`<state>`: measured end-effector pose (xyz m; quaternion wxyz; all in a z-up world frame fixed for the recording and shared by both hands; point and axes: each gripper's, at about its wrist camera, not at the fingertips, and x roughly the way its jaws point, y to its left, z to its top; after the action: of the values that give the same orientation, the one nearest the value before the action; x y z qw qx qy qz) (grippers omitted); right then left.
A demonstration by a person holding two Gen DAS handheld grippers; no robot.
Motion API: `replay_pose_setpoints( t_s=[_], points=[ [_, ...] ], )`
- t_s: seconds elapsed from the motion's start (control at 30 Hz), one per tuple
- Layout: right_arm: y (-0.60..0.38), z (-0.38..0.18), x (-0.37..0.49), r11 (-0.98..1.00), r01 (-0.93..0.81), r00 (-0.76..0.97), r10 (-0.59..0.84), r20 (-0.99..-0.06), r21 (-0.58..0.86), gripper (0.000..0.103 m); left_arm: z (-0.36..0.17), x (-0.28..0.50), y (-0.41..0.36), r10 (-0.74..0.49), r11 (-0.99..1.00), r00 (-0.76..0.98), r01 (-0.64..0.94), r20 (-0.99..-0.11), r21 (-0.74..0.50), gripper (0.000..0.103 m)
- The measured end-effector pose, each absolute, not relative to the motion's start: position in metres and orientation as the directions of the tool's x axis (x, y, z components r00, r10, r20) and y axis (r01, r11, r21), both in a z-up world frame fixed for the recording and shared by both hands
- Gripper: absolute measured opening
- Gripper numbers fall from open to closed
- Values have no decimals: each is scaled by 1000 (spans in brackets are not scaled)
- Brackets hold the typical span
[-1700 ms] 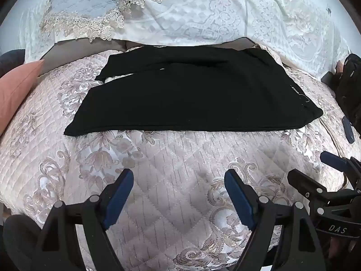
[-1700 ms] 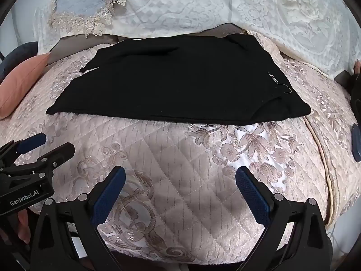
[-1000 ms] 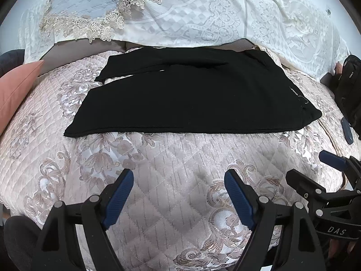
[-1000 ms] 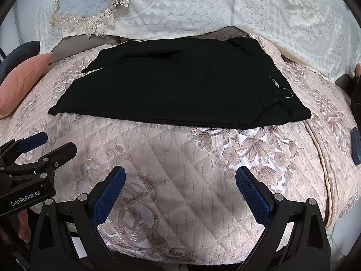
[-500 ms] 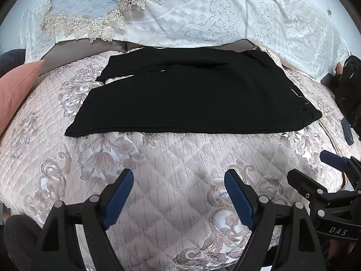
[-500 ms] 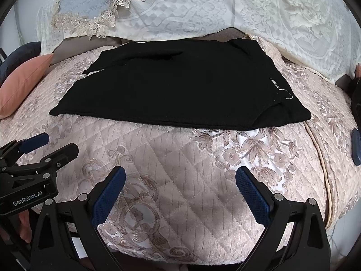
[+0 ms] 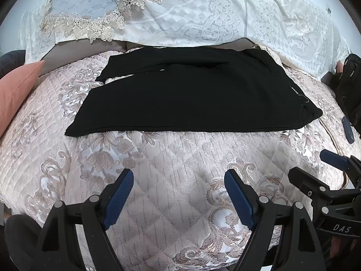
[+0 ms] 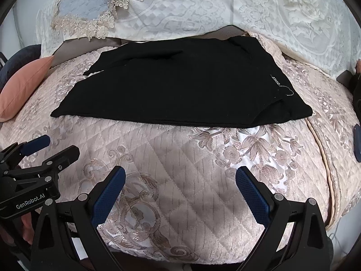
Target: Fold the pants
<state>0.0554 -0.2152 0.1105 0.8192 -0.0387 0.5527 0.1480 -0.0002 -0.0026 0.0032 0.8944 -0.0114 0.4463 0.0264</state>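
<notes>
Pants (image 7: 194, 94), black, lie flat with legs spread left.

Pants (image 7: 194, 94): flat on the bed cover (image 7: 180, 158), waist end right, leg ends left.
Pillows (image 7: 203, 13): behind the pants.
Cushion (image 7: 15, 85): far left.
Left gripper (image 7: 178, 189), right gripper (image 8: 180, 185): side by side, in front of the pants, not touching them.

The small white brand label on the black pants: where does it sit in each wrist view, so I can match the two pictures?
Left wrist view: the small white brand label sits right of centre, near the right end of the flat black fabric pants.
Right wrist view: the label is right of centre, slightly higher in frame.
Shared landmark: the salmon-pink cushion at the left edge of both.
</notes>
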Motion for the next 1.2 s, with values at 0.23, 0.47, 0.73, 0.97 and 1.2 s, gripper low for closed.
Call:
replay_pose_setpoints(
  t_s=[0.23, 0.47, 0.73, 0.97, 1.2],
  points=[
    [-214, 110, 56, 947, -300, 334, 221, -916, 119, 98, 2, 0, 0, 27, 998, 591, -61, -806, -11, 84],
    [-211, 109, 55, 942, -310, 326, 231, -917, 127, 91, 2, 1, 1, 24, 998, 592, -62, -805, -15, 84],
    [-212, 111, 57, 944, -304, 328, 233, -915, 131, 89, 2, 1, 2, 14, 998, 598, -62, -801, -29, 84],
    [-215, 108, 59, 952, -277, 313, 216, -925, 129, 66, 3, 3, 6, -4, 995, 593, -77, -805, -61, 84],
    [-217, 106, 60, 948, -282, 306, 235, -923, 147, 64, 5, 3, 5, -3, 996, 619, -67, -786, -57, 84]
  ],
)
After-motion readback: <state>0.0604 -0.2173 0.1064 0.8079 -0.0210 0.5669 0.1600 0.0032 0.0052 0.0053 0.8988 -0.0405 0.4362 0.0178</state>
